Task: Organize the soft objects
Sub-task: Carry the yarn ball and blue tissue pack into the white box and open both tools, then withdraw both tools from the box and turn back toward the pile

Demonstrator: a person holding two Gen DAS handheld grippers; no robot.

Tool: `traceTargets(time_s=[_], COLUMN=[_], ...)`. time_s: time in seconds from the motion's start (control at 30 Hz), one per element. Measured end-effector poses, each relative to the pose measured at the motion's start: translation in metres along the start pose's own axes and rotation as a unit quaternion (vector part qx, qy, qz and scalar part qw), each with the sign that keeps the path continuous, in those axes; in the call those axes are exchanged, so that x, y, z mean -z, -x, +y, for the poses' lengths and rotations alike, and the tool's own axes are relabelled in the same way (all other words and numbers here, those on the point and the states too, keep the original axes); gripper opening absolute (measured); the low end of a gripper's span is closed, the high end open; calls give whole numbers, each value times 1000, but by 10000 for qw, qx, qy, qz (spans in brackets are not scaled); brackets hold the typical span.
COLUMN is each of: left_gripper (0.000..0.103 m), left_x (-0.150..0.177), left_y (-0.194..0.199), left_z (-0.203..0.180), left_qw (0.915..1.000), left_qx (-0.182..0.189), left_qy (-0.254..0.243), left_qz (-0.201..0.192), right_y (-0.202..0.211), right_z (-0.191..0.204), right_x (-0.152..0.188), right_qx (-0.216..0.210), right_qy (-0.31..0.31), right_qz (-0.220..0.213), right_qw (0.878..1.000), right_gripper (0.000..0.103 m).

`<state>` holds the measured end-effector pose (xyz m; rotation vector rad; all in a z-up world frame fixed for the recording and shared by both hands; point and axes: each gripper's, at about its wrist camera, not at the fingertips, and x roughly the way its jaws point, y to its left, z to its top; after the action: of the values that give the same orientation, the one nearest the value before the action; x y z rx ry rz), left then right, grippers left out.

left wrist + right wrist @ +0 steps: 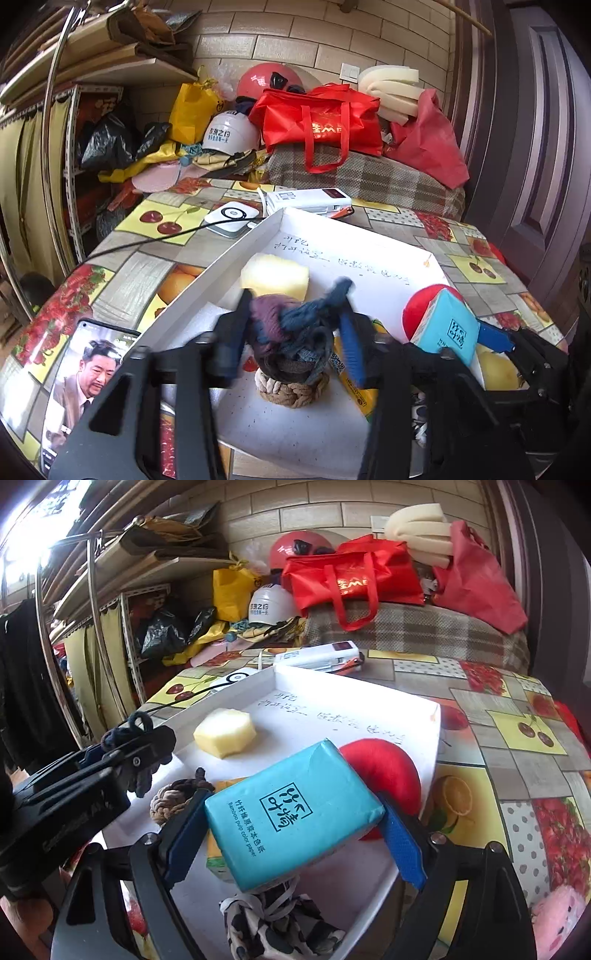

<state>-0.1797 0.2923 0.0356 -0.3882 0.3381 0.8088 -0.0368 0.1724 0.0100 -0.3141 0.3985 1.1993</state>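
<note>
A white tray [207, 273] lies on the fruit-pattern table. My left gripper [291, 328] is shut on a dark purple and blue knitted bundle [291, 325], held just above a woven rope coaster [291, 387] in the tray. My right gripper [291, 823] is shut on a turquoise tissue pack [291, 812] and holds it above the tray; the pack also shows in the left wrist view [443, 325]. A yellow sponge [224, 732] and a red soft ball [384, 771] lie in the tray. A black-and-white patterned cloth [273, 919] lies at the tray's near edge.
A phone [85, 384] playing video lies left of the tray. A white charger [232, 218] with cable and a white power bank [310, 199] sit behind it. A pink plush [557, 915] is at the right. Bags, helmets and foam crowd the back.
</note>
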Motion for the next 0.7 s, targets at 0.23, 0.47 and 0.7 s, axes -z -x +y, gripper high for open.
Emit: traceTargets(time_s=[0.23, 0.47, 0.7], left_gripper=[103, 103, 103], left_x=[2, 2, 3], left_y=[8, 12, 19], left_z=[-5, -4, -5], left_qw=[9993, 9990, 9977], left_qx=[-271, -301, -434], left_qy=[-125, -93, -94], left_qz=[-242, -320, -512], right_y=[3, 5, -17], right_z=[3, 4, 16], right_x=[2, 0, 4], right_qx=[87, 183, 553], right_qy=[73, 112, 378], right_qz=[-55, -157, 597], right_qw=[9999, 9996, 9960], right_gripper=[103, 103, 103])
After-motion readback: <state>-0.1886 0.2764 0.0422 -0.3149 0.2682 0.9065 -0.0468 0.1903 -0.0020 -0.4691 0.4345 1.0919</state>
